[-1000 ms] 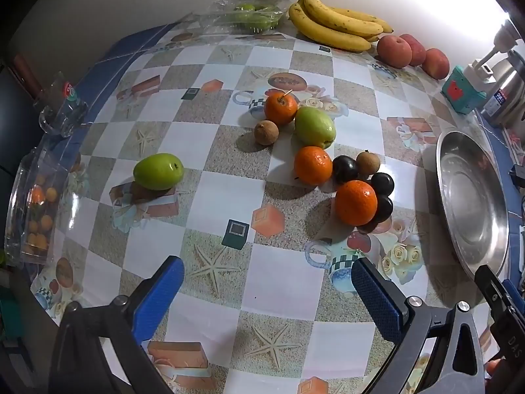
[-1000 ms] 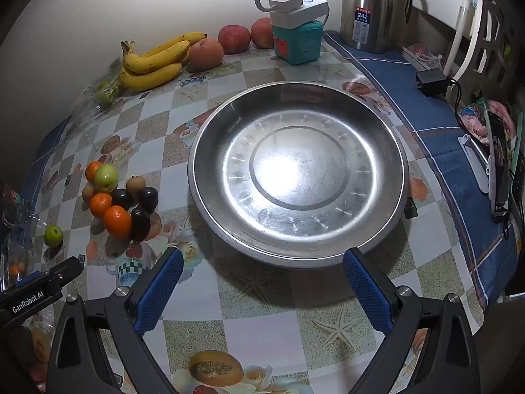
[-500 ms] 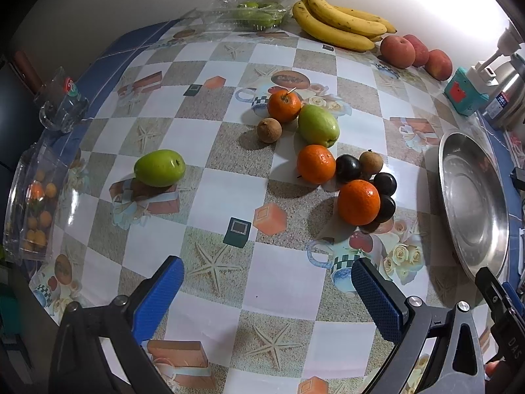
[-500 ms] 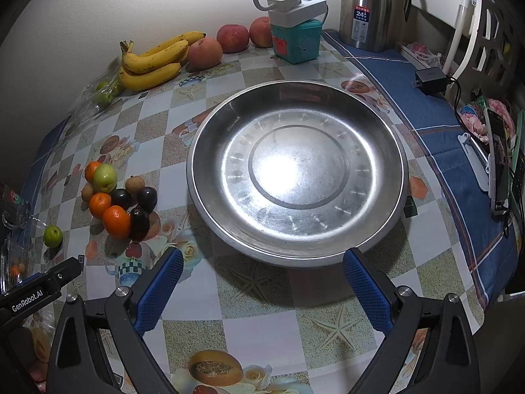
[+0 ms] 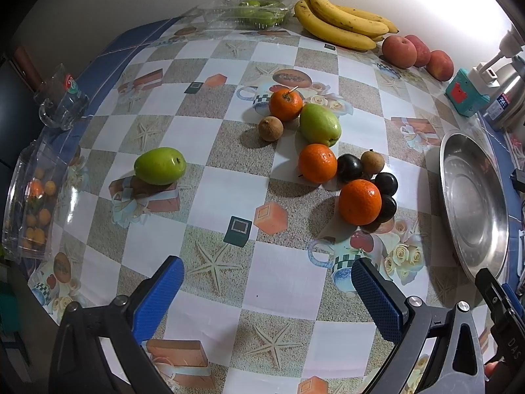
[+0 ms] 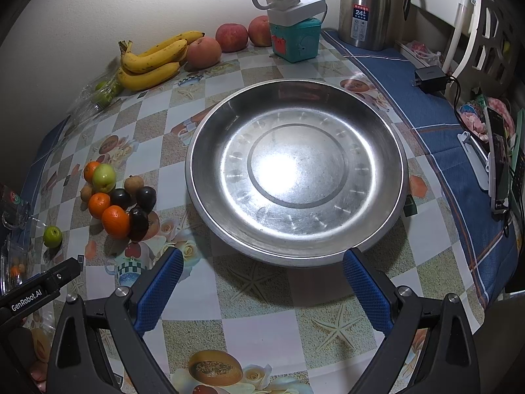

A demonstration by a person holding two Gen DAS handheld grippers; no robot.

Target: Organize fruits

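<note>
- Fruits: a loose cluster led by the nearest orange (image 5: 359, 201) lies mid-table, left of the steel plate (image 6: 398, 177), which holds nothing.
- Left gripper (image 5: 267, 292): jaws wide apart, nothing held; the cluster lies ahead and slightly right of it.
- Right gripper (image 6: 262, 279): jaws wide apart, nothing held, facing the plate.
- Judgement: the left gripper is nearer the fruit.
</note>
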